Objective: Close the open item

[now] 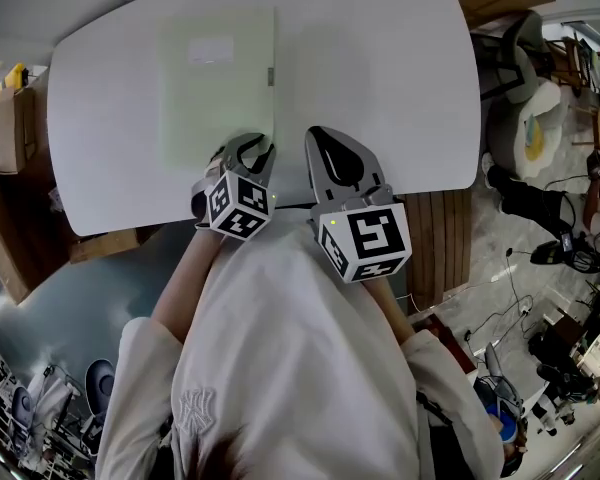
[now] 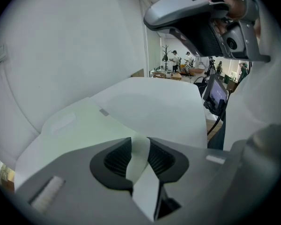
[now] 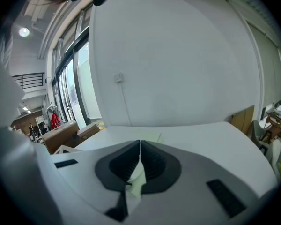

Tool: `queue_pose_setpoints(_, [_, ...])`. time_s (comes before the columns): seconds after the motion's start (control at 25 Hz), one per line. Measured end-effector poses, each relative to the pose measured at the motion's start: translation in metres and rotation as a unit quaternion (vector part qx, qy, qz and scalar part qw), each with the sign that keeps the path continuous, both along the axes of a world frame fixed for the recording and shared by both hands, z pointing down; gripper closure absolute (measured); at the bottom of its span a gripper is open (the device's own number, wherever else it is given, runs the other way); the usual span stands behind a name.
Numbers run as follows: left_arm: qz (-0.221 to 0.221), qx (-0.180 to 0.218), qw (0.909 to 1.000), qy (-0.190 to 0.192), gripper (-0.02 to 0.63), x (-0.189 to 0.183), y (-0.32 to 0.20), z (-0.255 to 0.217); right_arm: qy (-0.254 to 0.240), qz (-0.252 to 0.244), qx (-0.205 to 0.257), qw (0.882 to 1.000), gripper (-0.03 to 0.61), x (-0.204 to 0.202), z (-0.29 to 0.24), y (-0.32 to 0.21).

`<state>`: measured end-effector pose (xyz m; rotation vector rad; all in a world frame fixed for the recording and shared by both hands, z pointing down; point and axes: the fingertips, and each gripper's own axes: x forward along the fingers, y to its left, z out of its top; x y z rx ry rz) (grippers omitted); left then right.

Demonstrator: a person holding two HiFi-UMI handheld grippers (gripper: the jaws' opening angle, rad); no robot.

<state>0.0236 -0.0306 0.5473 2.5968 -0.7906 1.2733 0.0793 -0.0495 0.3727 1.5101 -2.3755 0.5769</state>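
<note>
A pale green folder [image 1: 215, 88] lies flat and closed on the white table [image 1: 400, 88], with a white label [image 1: 210, 48] on its cover and a small grey clasp [image 1: 271, 76] on its right edge. My left gripper [image 1: 250, 150] hovers at the folder's near right corner; its jaws stand apart with nothing between the pads. In the left gripper view the folder [image 2: 79, 125] spreads ahead of the left gripper [image 2: 140, 142]. My right gripper [image 1: 315, 133] sits just right of the folder, shut and empty. In the right gripper view a strip of the folder [image 3: 152, 136] shows beyond the right gripper [image 3: 140, 144].
The table's near edge [image 1: 280, 208] runs right under both grippers. Cardboard boxes [image 1: 15, 128] stand off the table's left end. A chair [image 1: 525, 98], cables and gear [image 1: 570, 258] crowd the floor to the right. The right gripper's body [image 2: 201, 22] hangs at the upper right of the left gripper view.
</note>
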Motion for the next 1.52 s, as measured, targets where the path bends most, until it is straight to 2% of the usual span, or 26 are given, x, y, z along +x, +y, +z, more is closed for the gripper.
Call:
queue_pose_setpoints(0.32, [0.004,-0.021,0.9996,0.019,0.471,0.002,0.007,0.002,0.002,0.004,-0.001,1.000,0.568,0.001,0.001,0.000])
queue_pose_setpoints(0.72, [0.008,-0.041,0.9986,0.034,0.443,0.006,0.013,0.002,0.003,0.009,-0.001,1.000,0.568,0.003,0.001,0.002])
queue_pose_setpoints(0.84, [0.004,-0.055,0.9975,0.045,0.440,0.006,0.013,0.002,0.004,0.010,-0.002,1.000,0.568,0.003,0.002,0.000])
queue_pose_setpoints(1.32, [-0.005,-0.066,0.9963,0.054,0.439,0.006,0.011,0.000,0.006,0.010,-0.003,1.000,0.568,0.005,0.000,-0.001])
queue_pose_setpoints(1.52, [-0.016,-0.077,0.9937,0.081,0.439,0.006,0.010,-0.002,0.006,0.013,-0.003,1.000,0.568,0.006,0.000,0.000])
